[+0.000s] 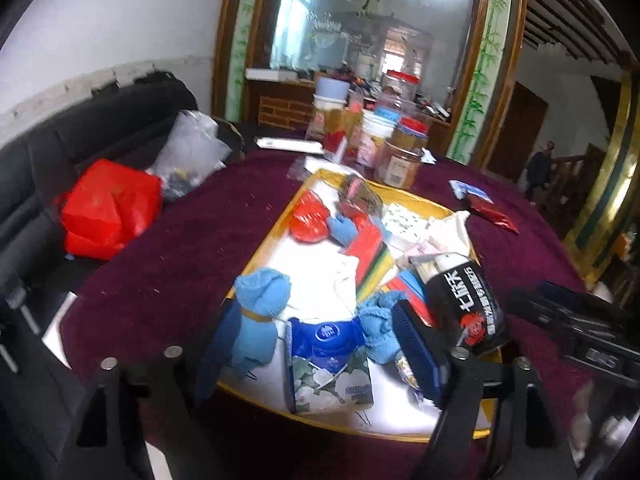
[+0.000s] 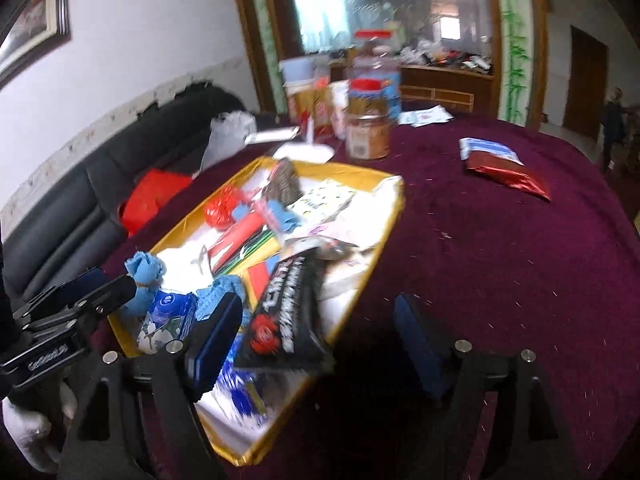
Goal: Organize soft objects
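Blue tissue pack (image 1: 326, 364) lying in the near end of the gold tray (image 1: 276, 226), flanked by blue socks: one rolled at its left (image 1: 262, 294), one bunched at its right (image 1: 378, 326), a third (image 1: 342, 228) further back beside a red crumpled bag (image 1: 308, 220). So three socks, one tissue pack. Black snack pouch (image 1: 466, 306) propped at the tray's right edge. Left gripper (image 1: 320, 354) spread wide around the tissue pack and socks, not clamping anything. Right gripper (image 2: 316, 346) also wide open, left finger (image 2: 216, 340) over the tray's near corner, right one over bare maroon cloth (image 2: 500, 240). Round table, jars (image 1: 396, 160) clustered at the far side, two of them red-lidded. One red foil packet (image 2: 508, 174) well apart on the cloth. Black sofa (image 1: 60, 152) behind with one red bag (image 1: 108, 208), big mirror (image 1: 360, 32) on the wall.
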`<action>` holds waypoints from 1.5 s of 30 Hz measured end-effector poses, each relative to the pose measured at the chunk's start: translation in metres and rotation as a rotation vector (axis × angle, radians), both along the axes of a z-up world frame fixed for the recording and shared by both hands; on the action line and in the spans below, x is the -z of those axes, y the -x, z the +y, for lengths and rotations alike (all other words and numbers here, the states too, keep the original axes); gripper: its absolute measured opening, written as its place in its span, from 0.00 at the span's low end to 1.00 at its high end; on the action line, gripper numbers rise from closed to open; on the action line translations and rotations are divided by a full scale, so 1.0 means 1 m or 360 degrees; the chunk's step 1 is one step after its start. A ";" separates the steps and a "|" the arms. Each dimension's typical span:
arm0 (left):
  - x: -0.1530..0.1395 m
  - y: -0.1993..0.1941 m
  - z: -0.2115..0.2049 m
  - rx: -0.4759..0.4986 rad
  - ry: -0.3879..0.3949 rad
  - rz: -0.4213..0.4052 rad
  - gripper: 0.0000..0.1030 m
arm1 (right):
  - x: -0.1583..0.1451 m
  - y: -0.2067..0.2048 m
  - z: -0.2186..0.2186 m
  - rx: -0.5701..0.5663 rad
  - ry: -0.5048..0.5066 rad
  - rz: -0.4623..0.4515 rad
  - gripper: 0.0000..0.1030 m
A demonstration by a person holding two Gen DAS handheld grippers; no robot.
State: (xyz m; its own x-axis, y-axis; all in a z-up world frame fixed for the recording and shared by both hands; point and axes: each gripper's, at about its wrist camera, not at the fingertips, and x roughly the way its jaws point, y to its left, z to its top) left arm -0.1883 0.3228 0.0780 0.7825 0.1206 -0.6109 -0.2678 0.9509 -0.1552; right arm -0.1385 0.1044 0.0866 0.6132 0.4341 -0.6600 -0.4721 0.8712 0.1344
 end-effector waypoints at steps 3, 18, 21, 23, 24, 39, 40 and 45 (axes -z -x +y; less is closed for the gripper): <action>-0.009 0.007 -0.010 -0.0095 -0.0106 -0.0065 0.97 | 0.000 0.012 -0.021 0.0078 -0.0065 -0.0038 0.84; -0.024 0.015 -0.074 -0.0063 -0.0320 -0.0089 0.99 | 0.020 0.045 -0.041 0.0108 0.0048 -0.0109 0.86; -0.024 0.015 -0.082 -0.0043 -0.0324 -0.0083 0.99 | 0.021 0.050 -0.041 0.0098 0.0064 -0.0125 0.86; -0.025 0.016 -0.085 -0.0036 -0.0329 -0.0080 0.99 | 0.021 0.051 -0.041 0.0092 0.0069 -0.0128 0.86; -0.024 0.016 -0.086 -0.0031 -0.0331 -0.0077 0.99 | 0.022 0.052 -0.041 0.0092 0.0071 -0.0128 0.86; -0.013 0.012 -0.092 0.0010 -0.0319 -0.0008 0.99 | 0.029 0.054 -0.038 0.0093 0.0095 -0.0090 0.87; -0.012 0.012 -0.092 0.0011 -0.0316 -0.0005 0.99 | 0.030 0.054 -0.038 0.0093 0.0096 -0.0088 0.87; -0.010 0.011 -0.090 0.0013 -0.0311 0.0002 0.99 | 0.032 0.052 -0.036 0.0090 0.0103 -0.0079 0.87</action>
